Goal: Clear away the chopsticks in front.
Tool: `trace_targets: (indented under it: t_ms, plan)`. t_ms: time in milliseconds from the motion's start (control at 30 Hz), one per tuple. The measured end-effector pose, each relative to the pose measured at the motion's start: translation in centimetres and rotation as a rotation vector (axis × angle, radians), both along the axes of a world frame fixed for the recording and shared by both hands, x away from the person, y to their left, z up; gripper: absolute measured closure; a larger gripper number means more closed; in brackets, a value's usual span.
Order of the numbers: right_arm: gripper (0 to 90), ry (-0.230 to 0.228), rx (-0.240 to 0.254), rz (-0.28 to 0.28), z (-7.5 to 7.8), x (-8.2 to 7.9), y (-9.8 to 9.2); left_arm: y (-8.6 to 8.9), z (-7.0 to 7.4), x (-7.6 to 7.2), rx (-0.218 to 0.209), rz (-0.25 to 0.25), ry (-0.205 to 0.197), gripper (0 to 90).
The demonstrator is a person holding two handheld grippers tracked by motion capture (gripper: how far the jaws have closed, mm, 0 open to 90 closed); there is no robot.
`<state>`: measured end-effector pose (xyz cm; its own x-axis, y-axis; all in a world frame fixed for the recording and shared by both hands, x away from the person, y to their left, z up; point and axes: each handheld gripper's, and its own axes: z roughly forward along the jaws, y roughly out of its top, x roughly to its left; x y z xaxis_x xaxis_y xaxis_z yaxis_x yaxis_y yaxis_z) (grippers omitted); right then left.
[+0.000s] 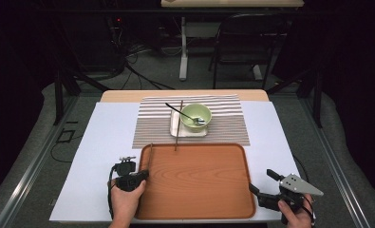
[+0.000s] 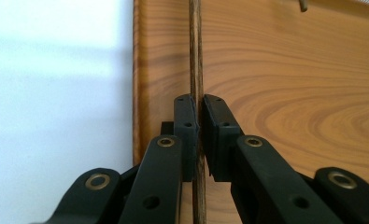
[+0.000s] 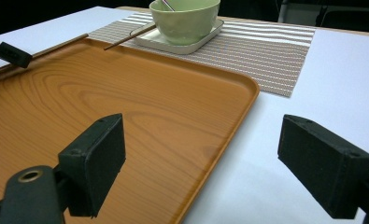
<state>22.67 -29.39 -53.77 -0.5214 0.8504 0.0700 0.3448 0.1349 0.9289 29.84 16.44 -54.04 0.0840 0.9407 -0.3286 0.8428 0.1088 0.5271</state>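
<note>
Left hand-held gripper (image 2: 199, 121) clenched on thin dark wooden chopstick (image 2: 196, 56), at left rim of brown wooden tray (image 1: 194, 180); long axis runs along that rim, far tip toward striped placemat (image 1: 223, 128). Right hand-held gripper (image 3: 201, 158) released, beside tray's right edge.

Take the tray (image 1: 194, 183) as your landmark. Behind it lies the placemat (image 1: 223, 126), bearing a small plate (image 1: 175, 124) with the bowl (image 1: 196, 116) on it. One chopstick (image 1: 150, 154) lies along the tray's left edge; another (image 1: 178, 126) crosses its far rim.
</note>
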Motion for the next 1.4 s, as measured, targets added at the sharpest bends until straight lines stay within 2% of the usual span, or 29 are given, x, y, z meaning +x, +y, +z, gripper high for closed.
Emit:
trace_targets:
  t_ms: [500, 967, 1233, 1400]
  plan:
    - [14.7, 0.000, 0.001, 0.002, 0.0, 0.0, 0.0, 0.7, -0.3, 0.0, 0.000, 0.031, 0.013, 84.3]
    - [14.7, 0.001, 0.002, 0.002, 0.0, 0.0, 0.0, 0.8, -0.3, -0.3, -0.010, 0.021, 0.015, 82.4]
    - [14.7, 0.000, 0.001, 0.002, 0.0, -0.1, 0.0, 1.0, 0.0, -0.3, -0.030, 0.017, -0.002, 78.0]
    - [14.7, 0.001, 0.002, 0.002, 0.0, 0.0, 0.0, 1.0, 0.2, -0.2, -0.056, 0.002, -0.023, 69.0]
